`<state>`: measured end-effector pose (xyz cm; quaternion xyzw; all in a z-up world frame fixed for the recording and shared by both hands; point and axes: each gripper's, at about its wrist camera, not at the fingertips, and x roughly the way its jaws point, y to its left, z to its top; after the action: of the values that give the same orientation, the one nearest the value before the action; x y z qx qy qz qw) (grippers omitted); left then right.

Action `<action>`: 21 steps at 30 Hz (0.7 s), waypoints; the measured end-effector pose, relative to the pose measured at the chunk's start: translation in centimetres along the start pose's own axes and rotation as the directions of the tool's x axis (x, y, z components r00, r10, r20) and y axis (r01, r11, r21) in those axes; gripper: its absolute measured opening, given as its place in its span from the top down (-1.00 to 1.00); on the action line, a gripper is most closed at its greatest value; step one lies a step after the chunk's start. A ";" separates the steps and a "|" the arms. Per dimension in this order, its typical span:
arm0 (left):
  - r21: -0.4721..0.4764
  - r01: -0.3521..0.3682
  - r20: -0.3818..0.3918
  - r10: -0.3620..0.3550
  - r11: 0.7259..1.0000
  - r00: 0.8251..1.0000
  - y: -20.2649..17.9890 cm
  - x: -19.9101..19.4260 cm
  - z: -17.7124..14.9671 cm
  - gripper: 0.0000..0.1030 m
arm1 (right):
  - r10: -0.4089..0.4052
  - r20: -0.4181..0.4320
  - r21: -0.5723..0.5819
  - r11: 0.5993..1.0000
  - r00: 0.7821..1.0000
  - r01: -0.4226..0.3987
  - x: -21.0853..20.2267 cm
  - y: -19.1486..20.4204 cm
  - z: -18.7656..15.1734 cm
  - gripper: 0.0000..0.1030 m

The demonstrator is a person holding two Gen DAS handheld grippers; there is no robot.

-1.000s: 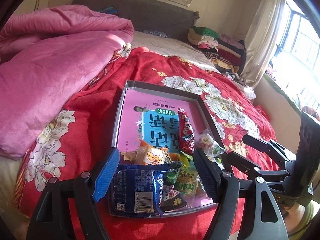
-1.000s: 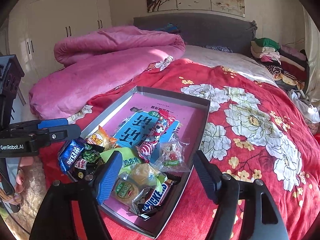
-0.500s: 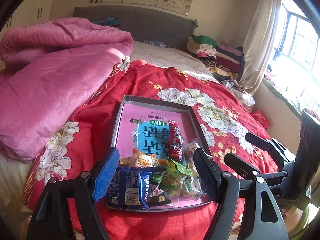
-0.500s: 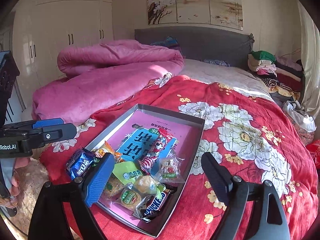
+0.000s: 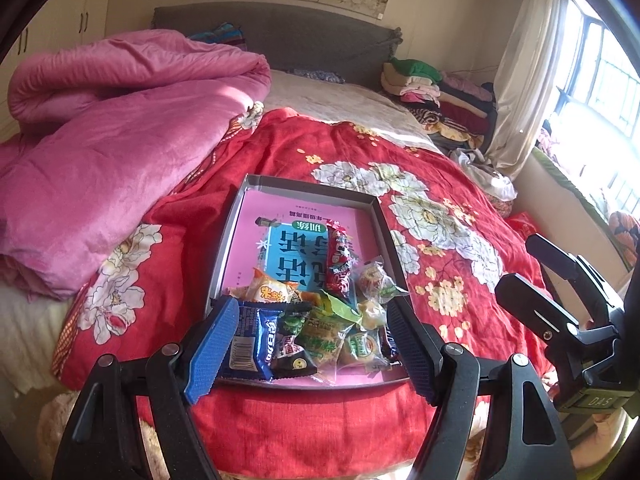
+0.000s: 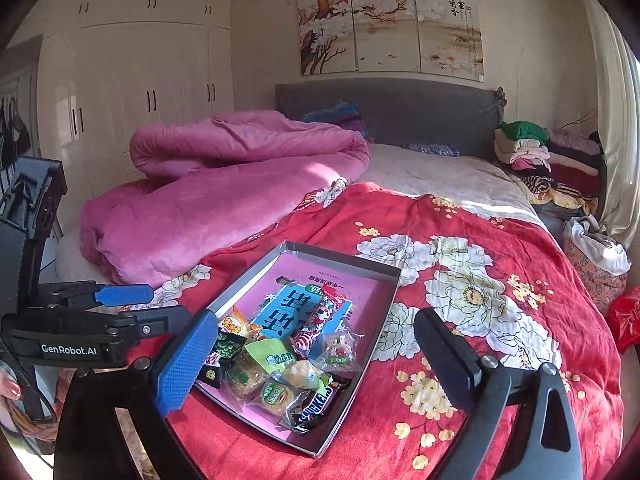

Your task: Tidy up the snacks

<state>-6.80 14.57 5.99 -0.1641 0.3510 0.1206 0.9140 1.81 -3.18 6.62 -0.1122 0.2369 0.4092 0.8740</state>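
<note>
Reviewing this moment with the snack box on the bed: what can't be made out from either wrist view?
- Blue Oreo packet: left wrist view, its left end sits behind the blue finger of the left gripper.
- Snickers bar: right wrist view, partly buried under clear-wrapped pastries.
- Book cover lining the box: title covered by snacks, small print unreadable.
- Person's hand: cut off by the left edge.

- I see a shallow grey box (image 6: 362, 338), pink-lined with a blue printed panel, flat on the red floral bedspread
- snacks heaped at its near end: blue packet (image 5: 252, 344), orange packet (image 5: 270, 290), green-wrapped pastries (image 6: 276, 394)
- red candy stick (image 5: 338, 260) lies lengthwise over the blue panel
- Snickers bar (image 6: 316, 406) at the near corner, clear-wrapped sweet (image 6: 338, 350) beside the stick
</note>
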 end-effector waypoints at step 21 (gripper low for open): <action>-0.034 -0.037 -0.088 0.034 0.999 0.996 -0.8 -1.0 -4.1 -0.51 | 0.039 -0.046 0.036 0.999 0.998 -0.038 -2.9 -0.4 -2.7 -0.96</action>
<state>-9.71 12.14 4.04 -0.1794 0.3914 0.1357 0.8923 -0.37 -6.42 5.77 -0.1017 0.2667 0.4191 0.8619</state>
